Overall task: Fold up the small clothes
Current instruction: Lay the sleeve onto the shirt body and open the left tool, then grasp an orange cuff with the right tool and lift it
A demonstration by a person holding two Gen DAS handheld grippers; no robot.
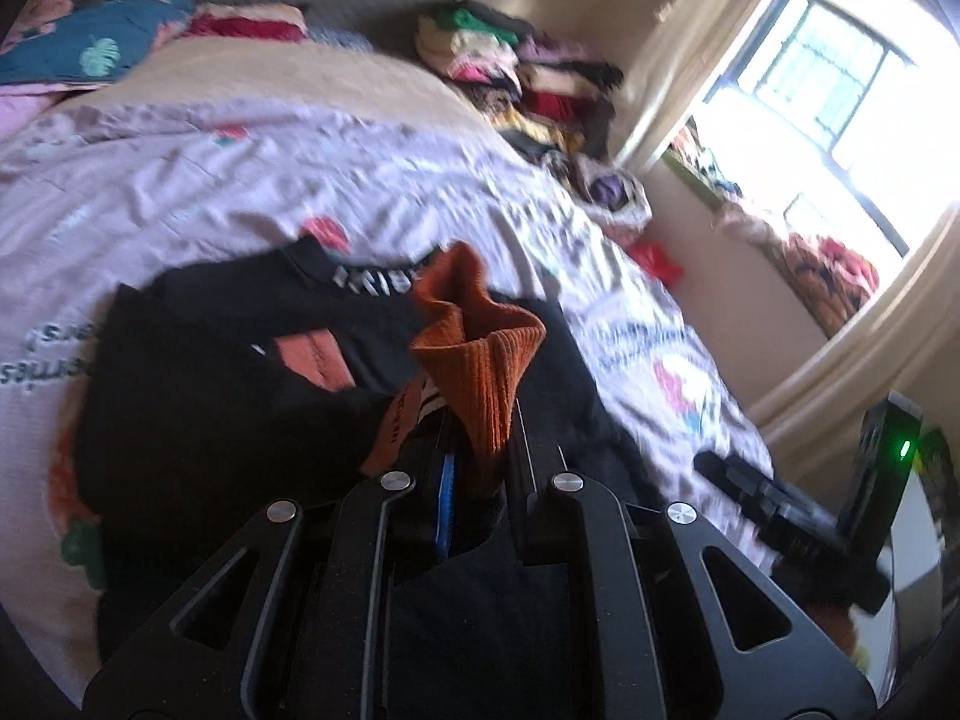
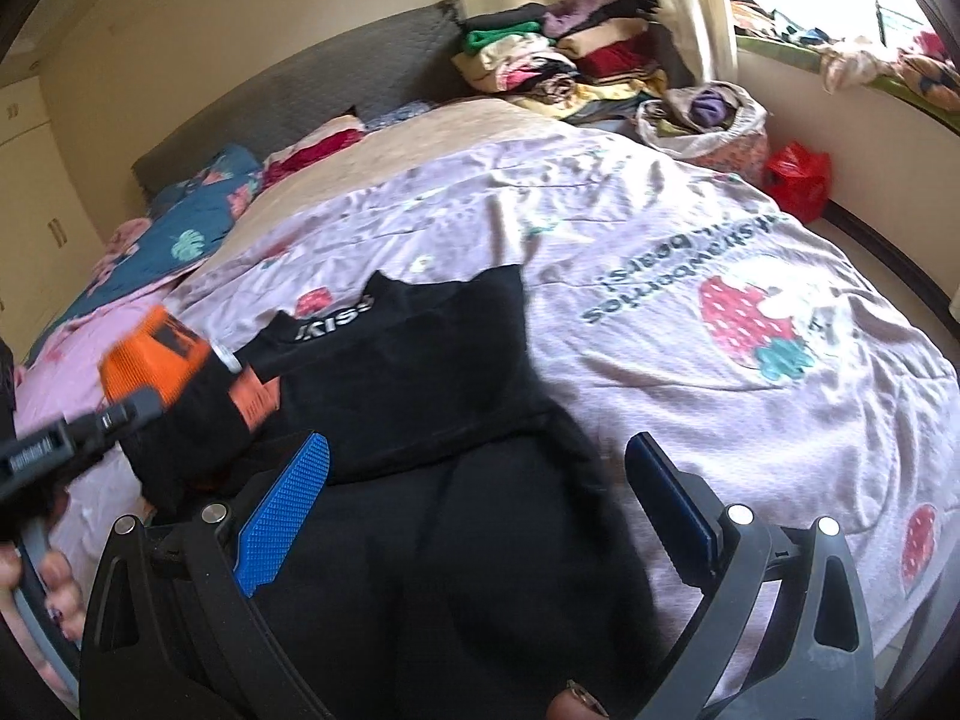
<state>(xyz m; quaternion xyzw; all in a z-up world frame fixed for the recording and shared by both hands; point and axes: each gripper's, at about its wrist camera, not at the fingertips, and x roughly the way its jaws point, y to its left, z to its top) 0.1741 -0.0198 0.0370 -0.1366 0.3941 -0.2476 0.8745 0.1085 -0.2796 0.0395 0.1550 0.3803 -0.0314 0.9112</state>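
A black top (image 2: pixel 420 372) with orange ribbed cuffs and white lettering at its neck lies on the pink strawberry-print bedspread (image 2: pixel 660 228). My left gripper (image 1: pixel 480 444) is shut on one orange cuff (image 1: pixel 480 360), which sticks up between its fingers; the black sleeve trails from it. In the right wrist view that left gripper (image 2: pixel 120 414) comes in from the left, holding the cuff (image 2: pixel 156 354) over the top's left side. My right gripper (image 2: pixel 480 510) stands open just above the top's lower part, with only flat black cloth beneath its blue pads (image 2: pixel 288 516).
A stack of folded clothes (image 2: pixel 570 54) sits at the bed's far corner, beside a cloth bag of garments (image 2: pixel 702 120) and a red plastic bag (image 2: pixel 795 177). Pillows (image 2: pixel 198 222) lie by the grey headboard. A bright window (image 1: pixel 828 78) is at the right. A person's hand (image 2: pixel 36 588) grips the left tool.
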